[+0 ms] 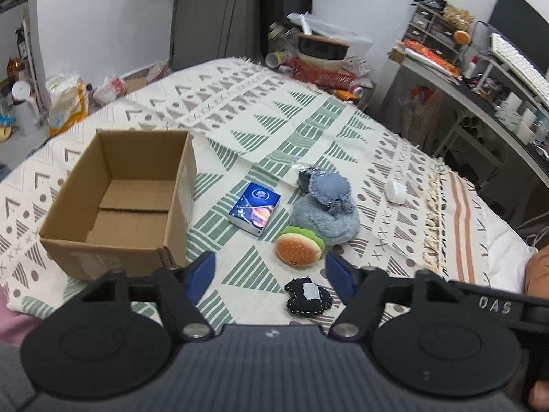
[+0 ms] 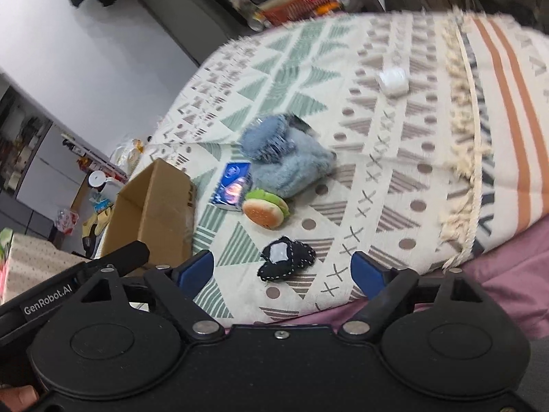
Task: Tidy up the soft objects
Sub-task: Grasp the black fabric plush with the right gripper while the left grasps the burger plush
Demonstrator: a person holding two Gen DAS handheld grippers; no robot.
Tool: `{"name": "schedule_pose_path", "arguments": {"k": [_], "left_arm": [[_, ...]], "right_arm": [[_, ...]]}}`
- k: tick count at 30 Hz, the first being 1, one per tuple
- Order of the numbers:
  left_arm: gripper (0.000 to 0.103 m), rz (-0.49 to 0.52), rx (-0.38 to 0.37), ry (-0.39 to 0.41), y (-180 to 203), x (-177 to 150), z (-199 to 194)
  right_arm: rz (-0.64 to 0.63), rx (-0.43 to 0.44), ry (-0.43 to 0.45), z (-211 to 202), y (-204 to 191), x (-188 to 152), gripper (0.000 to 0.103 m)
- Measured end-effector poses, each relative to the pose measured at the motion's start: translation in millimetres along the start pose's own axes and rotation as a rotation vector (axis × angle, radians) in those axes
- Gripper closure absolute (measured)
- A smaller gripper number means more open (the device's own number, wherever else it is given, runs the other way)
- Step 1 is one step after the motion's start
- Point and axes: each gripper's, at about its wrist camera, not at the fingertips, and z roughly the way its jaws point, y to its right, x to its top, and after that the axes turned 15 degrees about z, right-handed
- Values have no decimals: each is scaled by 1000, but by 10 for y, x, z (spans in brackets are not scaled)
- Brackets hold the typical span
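The left gripper [image 1: 270,276] hangs with its blue pads apart and nothing between them; only patterned cloth shows in the gap, with the black heart-shaped cushion [image 1: 308,296] lying just to the right of centre, below the right pad. The right gripper [image 2: 283,271] is also parted and empty, its gap framing the same black cushion [image 2: 286,257], which lies flat and untouched. Both grippers tilt down toward it, so I judge it the likeliest first pick.

Beyond it lie the burger toy [image 1: 299,248], then the fluffy blue-grey plush [image 1: 326,214] with a denim piece on top, touching the burger. The blue packet [image 1: 254,207] sits between the plush and the cardboard box [image 1: 116,202]. The box stands open and looks empty, close beside the pile, probably as the place for the soft things. A small white object [image 1: 395,190] lies well apart, to the right.

All rest on the bedspread [image 1: 240,110]. What the white object is I cannot tell. The right wrist view is blurred, and the box's near inside wall is hidden. A dark shiny scrap behind the denim is unclear.
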Motion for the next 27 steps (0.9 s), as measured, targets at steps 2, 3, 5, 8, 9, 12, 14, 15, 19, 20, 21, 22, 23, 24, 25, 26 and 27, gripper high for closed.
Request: {"name": "schedule_pose_path", "arguments": {"k": [2, 3, 5, 8, 9, 12, 14, 15, 19, 20, 21, 22, 23, 24, 25, 26, 27], "left_arm": [[38, -19, -1, -15, -26, 19, 103], [39, -23, 0, -18, -29, 31, 147], [41, -26, 1, -28, -24, 53, 238], [43, -26, -8, -46, 0, 83, 383], [44, -27, -9, -53, 8, 97, 435], [46, -33, -17, -65, 27, 132, 580], [48, -37, -23, -73, 42, 159, 675], [48, -38, -29, -77, 48, 169, 717], [49, -44, -42, -94, 67, 204, 891], [49, -47, -45, -100, 67, 209, 933], [49, -49, -48, -106, 70, 214, 970], [49, -49, -54, -111, 73, 216, 1011], [49, -47, -58, -117, 77, 219, 1050], [49, -45, -62, -123, 82, 218, 1089], [49, -43, -64, -131, 86, 216, 1131], [49, -42, -67, -137, 92, 216, 1172], [49, -41, -70, -143, 95, 214, 1208]], "right_arm": [[45, -7, -31, 141, 58, 33, 28], [69, -6, -49, 209, 90, 46, 29], [112, 3, -84, 320, 147, 55, 35], [159, 15, -124, 445, 188, 64, 40], [173, 18, -132, 479, 190, 68, 40], [220, 27, -149, 592, 176, 92, 40], [233, 32, -169, 695, 154, 92, 41], [236, 34, -178, 747, 147, 91, 42], [243, 10, -202, 921, 170, 92, 42], [247, 3, -203, 961, 183, 99, 42], [254, -6, -208, 1002, 195, 104, 42], [258, -13, -214, 1044, 203, 102, 42], [261, -19, -222, 1087, 211, 102, 42], [267, -25, -233, 1130, 219, 102, 42], [270, -27, -238, 1167, 226, 105, 42], [268, -29, -237, 1196, 228, 102, 44], [262, -35, -234, 1224, 220, 103, 46]]}}
